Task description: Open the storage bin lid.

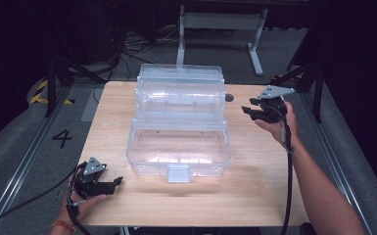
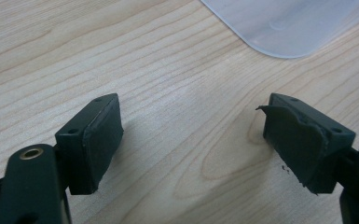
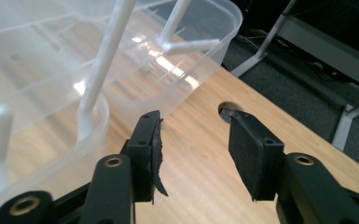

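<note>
right now a big clear plastic box (image 1: 178, 147) sits open in the middle of the wooden table (image 1: 254, 186). it looks light, stiff and slippery; the front latch (image 1: 178, 173) at 6 o'clock seems the best place to grab. the left gripper (image 1: 110, 183) at 8 o'clock and the right gripper (image 1: 249, 107) at 2 o'clock both have their jaws apart, holding nothing. the see-through walls make the inside trays hard to tell apart.

Wooden table (image 1: 254, 181); clear plastic tiered box (image 1: 178, 147) standing centre.
</note>
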A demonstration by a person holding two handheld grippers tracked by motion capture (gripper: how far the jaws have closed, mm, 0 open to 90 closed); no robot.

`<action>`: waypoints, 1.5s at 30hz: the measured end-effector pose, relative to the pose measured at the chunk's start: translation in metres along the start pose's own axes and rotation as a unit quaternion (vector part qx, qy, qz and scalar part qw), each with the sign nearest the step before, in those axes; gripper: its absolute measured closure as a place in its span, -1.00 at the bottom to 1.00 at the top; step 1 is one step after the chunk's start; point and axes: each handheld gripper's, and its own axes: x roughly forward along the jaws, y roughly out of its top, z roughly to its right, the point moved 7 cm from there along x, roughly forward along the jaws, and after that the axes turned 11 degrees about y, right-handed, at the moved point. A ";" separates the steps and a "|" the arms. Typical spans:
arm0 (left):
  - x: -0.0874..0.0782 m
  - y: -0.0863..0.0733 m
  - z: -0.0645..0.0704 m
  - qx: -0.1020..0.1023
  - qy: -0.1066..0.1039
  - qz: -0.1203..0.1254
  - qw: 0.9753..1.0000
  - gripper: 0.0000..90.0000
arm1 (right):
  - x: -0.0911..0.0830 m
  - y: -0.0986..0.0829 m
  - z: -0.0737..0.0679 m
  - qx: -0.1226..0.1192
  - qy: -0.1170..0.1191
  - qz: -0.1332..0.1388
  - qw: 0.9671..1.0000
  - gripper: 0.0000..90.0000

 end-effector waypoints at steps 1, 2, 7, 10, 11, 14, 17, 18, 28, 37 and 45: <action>0.000 0.000 0.000 0.000 0.000 0.000 1.000 -0.55 | -0.001 -0.003 -0.002 0.001 0.002 -0.002 1.000 0.18; 0.000 0.000 0.000 0.000 0.000 0.000 1.000 -0.55 | -0.003 -0.006 -0.004 0.001 0.004 -0.003 1.000 0.17; 0.001 0.001 0.000 0.000 0.000 0.002 1.000 -0.55 | -0.010 -0.025 -0.012 -0.004 -0.001 -0.016 1.000 0.09; 0.001 0.001 0.000 -0.001 0.000 0.002 1.000 -0.56 | -0.014 -0.035 -0.014 0.001 -0.001 -0.018 1.000 0.07; 0.001 0.001 0.000 0.000 0.000 0.001 1.000 -0.56 | -0.015 -0.038 -0.014 -0.001 -0.001 -0.021 1.000 0.06; 0.001 0.001 0.000 0.000 0.000 0.002 1.000 -0.56 | -0.017 -0.046 -0.017 0.004 0.002 -0.024 1.000 0.04; 0.001 0.001 0.000 0.000 0.000 0.001 1.000 -0.56 | -0.020 -0.053 -0.020 0.002 0.001 -0.024 1.000 0.03; 0.001 0.001 0.000 0.000 0.000 0.001 1.000 -0.56 | -0.021 -0.055 -0.022 0.003 0.001 -0.023 1.000 0.02; 0.001 0.001 0.000 0.000 0.001 0.002 1.000 -0.56 | -0.028 -0.085 -0.038 0.010 0.007 -0.026 1.000 -0.07; 0.001 0.001 0.000 -0.001 0.000 0.002 1.000 -0.56 | -0.036 -0.116 -0.047 0.014 0.014 -0.037 0.999 -0.12; 0.001 0.001 0.000 -0.004 0.000 0.002 1.000 -0.56 | -0.043 -0.146 -0.050 0.024 0.017 -0.052 0.998 -0.16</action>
